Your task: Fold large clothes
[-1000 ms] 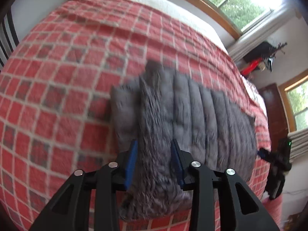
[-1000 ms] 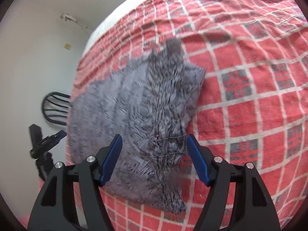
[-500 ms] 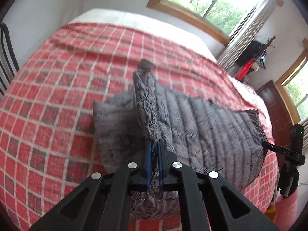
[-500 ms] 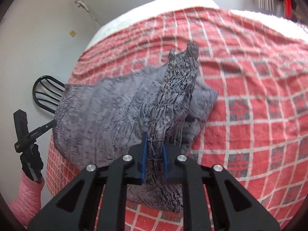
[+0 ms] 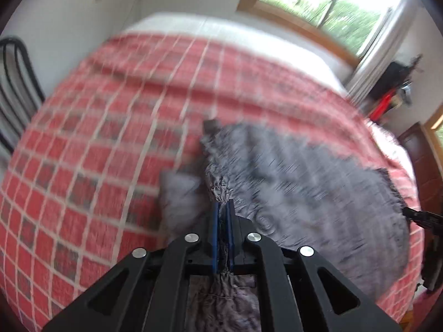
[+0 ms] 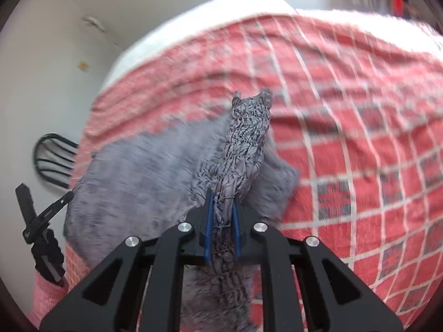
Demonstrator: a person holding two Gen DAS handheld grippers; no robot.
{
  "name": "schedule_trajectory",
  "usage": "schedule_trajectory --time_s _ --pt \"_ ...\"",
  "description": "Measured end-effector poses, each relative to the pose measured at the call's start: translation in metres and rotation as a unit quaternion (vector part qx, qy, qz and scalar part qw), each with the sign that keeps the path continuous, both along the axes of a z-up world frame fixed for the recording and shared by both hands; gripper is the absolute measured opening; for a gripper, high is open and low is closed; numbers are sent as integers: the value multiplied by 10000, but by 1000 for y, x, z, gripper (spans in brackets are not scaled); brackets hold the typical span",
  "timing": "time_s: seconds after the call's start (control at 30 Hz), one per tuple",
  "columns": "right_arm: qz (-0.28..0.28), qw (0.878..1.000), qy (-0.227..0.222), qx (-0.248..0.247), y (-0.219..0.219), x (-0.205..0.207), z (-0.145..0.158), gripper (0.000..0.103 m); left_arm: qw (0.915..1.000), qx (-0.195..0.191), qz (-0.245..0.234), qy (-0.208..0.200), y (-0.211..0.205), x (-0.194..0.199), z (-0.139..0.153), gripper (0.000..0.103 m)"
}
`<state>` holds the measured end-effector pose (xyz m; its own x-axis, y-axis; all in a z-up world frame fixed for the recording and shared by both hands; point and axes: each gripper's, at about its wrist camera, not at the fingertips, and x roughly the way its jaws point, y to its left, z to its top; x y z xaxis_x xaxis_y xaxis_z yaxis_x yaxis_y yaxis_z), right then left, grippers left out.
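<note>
A grey crinkled garment (image 5: 299, 182) lies on a bed with a red checked blanket (image 5: 105, 144). My left gripper (image 5: 223, 207) is shut on a bunched edge of it and holds that edge lifted off the bed. My right gripper (image 6: 221, 202) is shut on the opposite gathered, smocked edge of the same garment (image 6: 243, 144), also lifted. The rest of the garment hangs and spreads between the two grippers. The right gripper shows at the right edge of the left wrist view (image 5: 423, 218), the left gripper at the left edge of the right wrist view (image 6: 41, 215).
A black metal chair (image 5: 13, 91) stands by the white wall to the left of the bed. A window (image 5: 326, 8) is behind the bed head. Dark and red items (image 5: 393, 94) and a wooden door are at the right.
Both grippers went from open around the garment's edges to shut on them, and have lifted the cloth up and toward the head of the bed. The views are blurred by motion.
</note>
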<state>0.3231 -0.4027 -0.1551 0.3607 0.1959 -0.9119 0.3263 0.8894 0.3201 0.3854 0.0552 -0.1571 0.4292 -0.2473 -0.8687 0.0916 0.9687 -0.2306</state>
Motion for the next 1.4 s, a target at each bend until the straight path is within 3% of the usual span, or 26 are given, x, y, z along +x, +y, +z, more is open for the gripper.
schedule_trajectory --time_s 0.13,0.27,0.37,0.57,0.73,0.87,1.1,1.3,1.4 --pt "-89 9995 133 273 -3 -10 -35 16 9996 41 -28 263 6 -5 -35 8" --pt "-180 9993 122 315 -3 -15 -38 18 9994 207 -15 289 2 -6 -37 9" --pt "-182 9996 143 157 -1 -16 -29 24 9986 452 17 289 -3 -7 -28 12" --pt "-37 9997 -102 -231 15 -32 9 25 9973 698 193 -96 -1 -28 13 16" --pt "210 9986 -389 -298 38 -42 41 28 9982 556 31 -234 -15 -45 40 17" --pt "393 9972 -439 -466 61 -48 55 37 9978 591 -180 -244 -37 -61 52 26" --pt "613 9948 -355 -730 97 -62 51 37 9942 817 -622 -320 -70 -93 53 39" --pt "927 9901 -280 -1021 125 -70 37 37 9925 916 -783 -219 -82 -110 36 42" --pt "1013 9906 -157 -905 130 -71 23 37 9922 948 -806 -118 -83 -113 24 42"
